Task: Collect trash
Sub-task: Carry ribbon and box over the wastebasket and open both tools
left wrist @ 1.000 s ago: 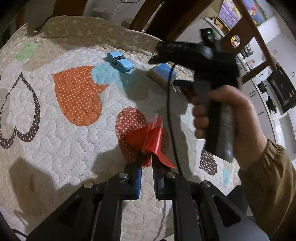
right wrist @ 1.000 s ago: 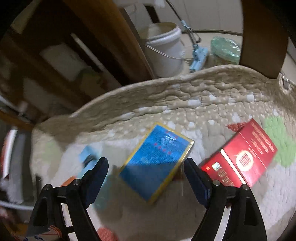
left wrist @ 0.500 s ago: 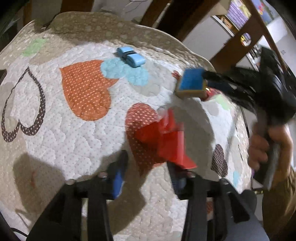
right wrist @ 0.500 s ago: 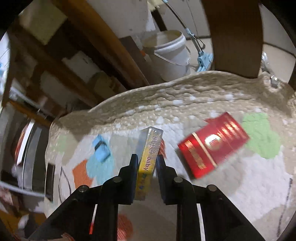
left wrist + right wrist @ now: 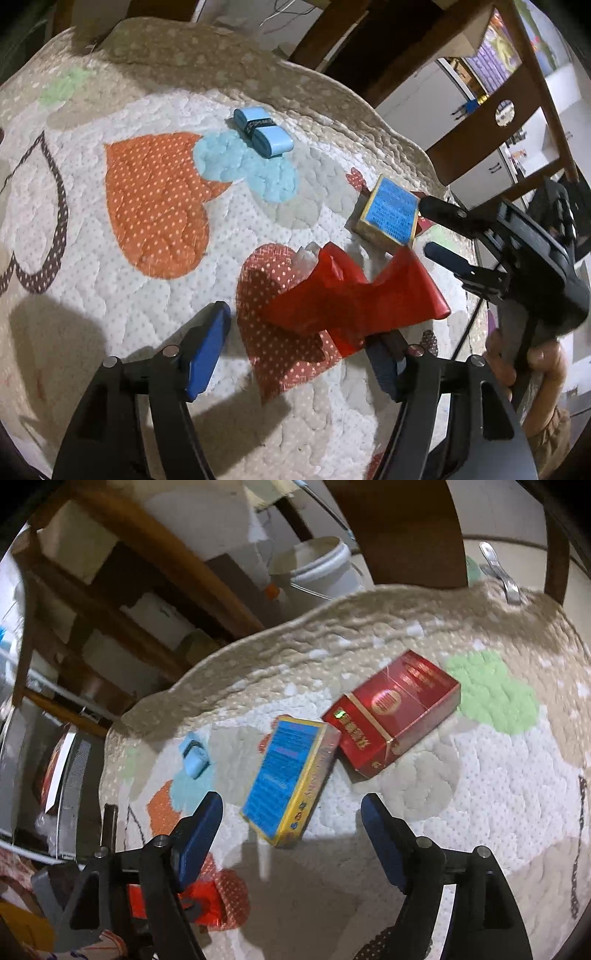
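The left tongs [image 5: 295,354] are opening around the red wrapper [image 5: 354,302], limp and best pinched at its bunched middle, while the right tongs [image 5: 291,834] are opening, empty, just short of the light, stiff blue box [image 5: 291,779] beside that wrapper.

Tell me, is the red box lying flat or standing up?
Lying flat. The red box rests on the quilt with its broad printed face up, beside the blue box.
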Demonstrator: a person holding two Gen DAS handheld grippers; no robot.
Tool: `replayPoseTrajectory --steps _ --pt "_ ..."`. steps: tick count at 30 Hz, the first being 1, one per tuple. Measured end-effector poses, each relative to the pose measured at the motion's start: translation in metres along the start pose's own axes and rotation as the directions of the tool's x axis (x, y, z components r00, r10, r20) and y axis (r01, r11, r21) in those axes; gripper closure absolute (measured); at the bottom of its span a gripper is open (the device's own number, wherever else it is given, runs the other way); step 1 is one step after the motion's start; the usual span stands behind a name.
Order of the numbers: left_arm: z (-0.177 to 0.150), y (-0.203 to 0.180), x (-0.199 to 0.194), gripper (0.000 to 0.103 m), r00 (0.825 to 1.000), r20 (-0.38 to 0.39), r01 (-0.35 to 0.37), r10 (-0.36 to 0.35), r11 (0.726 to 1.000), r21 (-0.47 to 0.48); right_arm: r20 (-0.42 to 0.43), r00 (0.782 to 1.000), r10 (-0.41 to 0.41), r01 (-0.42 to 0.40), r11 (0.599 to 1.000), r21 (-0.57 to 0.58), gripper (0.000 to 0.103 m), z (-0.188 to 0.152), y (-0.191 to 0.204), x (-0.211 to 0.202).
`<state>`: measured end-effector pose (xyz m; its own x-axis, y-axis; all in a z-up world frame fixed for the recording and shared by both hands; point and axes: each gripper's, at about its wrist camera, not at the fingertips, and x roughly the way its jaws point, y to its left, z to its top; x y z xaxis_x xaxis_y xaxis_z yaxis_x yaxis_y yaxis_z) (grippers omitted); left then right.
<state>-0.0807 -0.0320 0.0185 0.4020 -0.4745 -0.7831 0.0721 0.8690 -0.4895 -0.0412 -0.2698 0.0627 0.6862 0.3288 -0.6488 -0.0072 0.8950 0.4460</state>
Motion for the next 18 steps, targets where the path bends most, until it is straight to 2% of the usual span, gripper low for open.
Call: replayPoseTrajectory --steps 1,2,4,5,9,12,13,14,15,16,18 --pt "0.0 0.0 0.0 0.045 1.0 0.004 -0.006 0.005 1.0 0.008 -0.006 1.0 0.0 0.0 1.0 0.008 0.022 0.002 0.0 0.005" --pt "0.0 0.0 0.001 0.065 1.0 0.006 -0.015 0.015 1.0 0.017 -0.013 1.0 0.003 -0.003 1.0 0.013 0.022 0.004 0.002 0.01" --pt "0.0 0.004 0.003 0.081 1.0 -0.009 -0.023 0.023 1.0 0.017 -0.022 1.0 -0.004 0.005 1.0 0.009 0.022 0.008 0.008 0.02" --pt "0.0 0.008 0.002 0.086 1.0 -0.005 -0.027 0.027 1.0 0.006 -0.028 1.0 -0.009 0.009 1.0 0.006 0.022 0.01 0.012 0.025" --pt "-0.002 0.018 -0.005 0.088 1.0 -0.011 -0.004 0.004 1.0 -0.02 -0.056 0.997 -0.048 0.047 0.999 -0.018 0.021 0.016 0.027 0.05" --pt "-0.006 0.017 -0.013 0.088 1.0 -0.002 -0.021 0.021 1.0 -0.009 -0.055 0.99 -0.134 0.127 0.987 -0.102 0.022 0.016 0.043 0.063" --pt "-0.007 0.016 -0.015 0.088 1.0 0.0 -0.024 0.024 1.0 -0.004 -0.054 0.987 -0.152 0.144 0.982 -0.123 0.027 0.015 0.044 0.064" --pt "-0.009 0.015 -0.018 0.088 1.0 0.003 -0.028 0.028 1.0 0.004 -0.059 0.983 -0.175 0.164 0.974 -0.156 0.049 0.015 0.047 0.064" --pt "-0.011 0.012 -0.021 0.088 0.999 0.007 -0.032 0.032 0.999 0.013 -0.069 0.984 -0.162 0.149 0.975 -0.163 0.07 0.015 0.046 0.064" --pt "-0.012 0.01 -0.022 0.088 0.999 0.01 -0.036 0.035 0.999 0.019 -0.078 0.987 -0.142 0.129 0.979 -0.157 0.083 0.014 0.043 0.061" --pt "-0.014 0.005 -0.025 0.088 0.999 0.014 -0.05 0.049 0.998 0.035 -0.076 0.992 -0.104 0.094 0.988 -0.125 0.085 0.014 0.033 0.051"
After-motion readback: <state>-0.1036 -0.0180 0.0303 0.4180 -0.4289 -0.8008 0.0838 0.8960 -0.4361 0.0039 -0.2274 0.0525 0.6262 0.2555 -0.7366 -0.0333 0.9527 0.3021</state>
